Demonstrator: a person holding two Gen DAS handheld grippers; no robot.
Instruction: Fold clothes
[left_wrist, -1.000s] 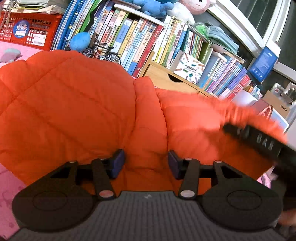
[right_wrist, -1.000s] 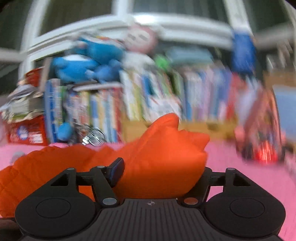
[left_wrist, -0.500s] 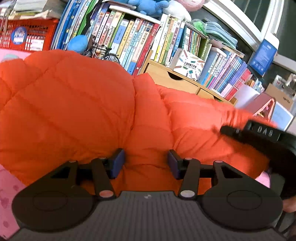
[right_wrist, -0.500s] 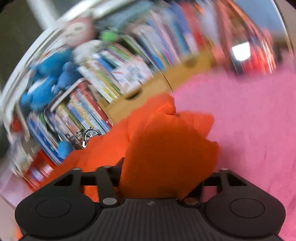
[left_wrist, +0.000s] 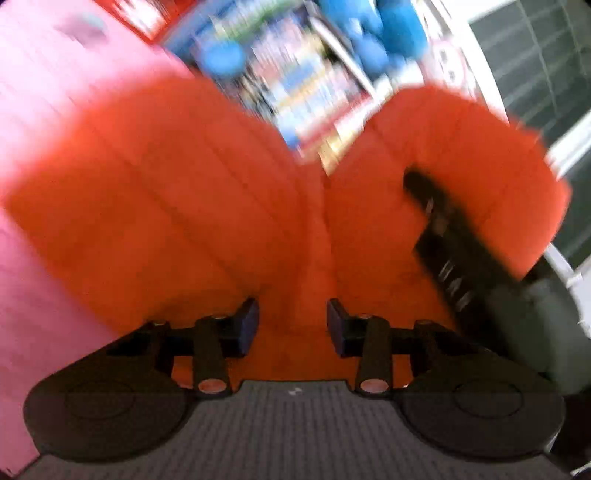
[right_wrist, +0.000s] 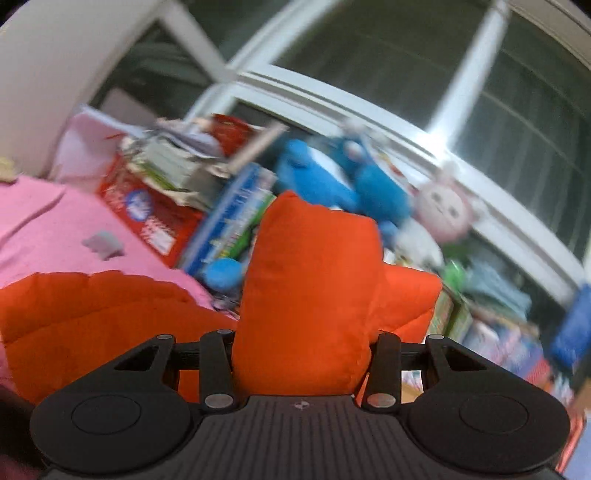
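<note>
A puffy orange quilted jacket (left_wrist: 166, 192) lies on a pink bed cover (left_wrist: 44, 92). My left gripper (left_wrist: 291, 325) has a ridge of the jacket's near edge between its blue pads, and its jaws are closing on it. The jacket's right part stands raised and curled, with the black body of the other gripper (left_wrist: 454, 266) against it. In the right wrist view a thick upright fold of the jacket (right_wrist: 310, 280) fills my right gripper (right_wrist: 301, 354). Its jaws are closing on that fold, and the fabric hides the pads. The left wrist view is blurred.
Behind the bed runs a row of books (right_wrist: 236, 221) with a red crate (right_wrist: 155, 214) and stacked papers. Blue and pink plush toys (right_wrist: 332, 177) sit on top. A white-framed window (right_wrist: 406, 55) is behind them. A small grey item (right_wrist: 103, 243) lies on the pink cover (right_wrist: 55, 221).
Both views have rolled and swung. The right gripper has carried its fold of the jacket up and towards the left half. The left gripper's jaws stand closer together.
</note>
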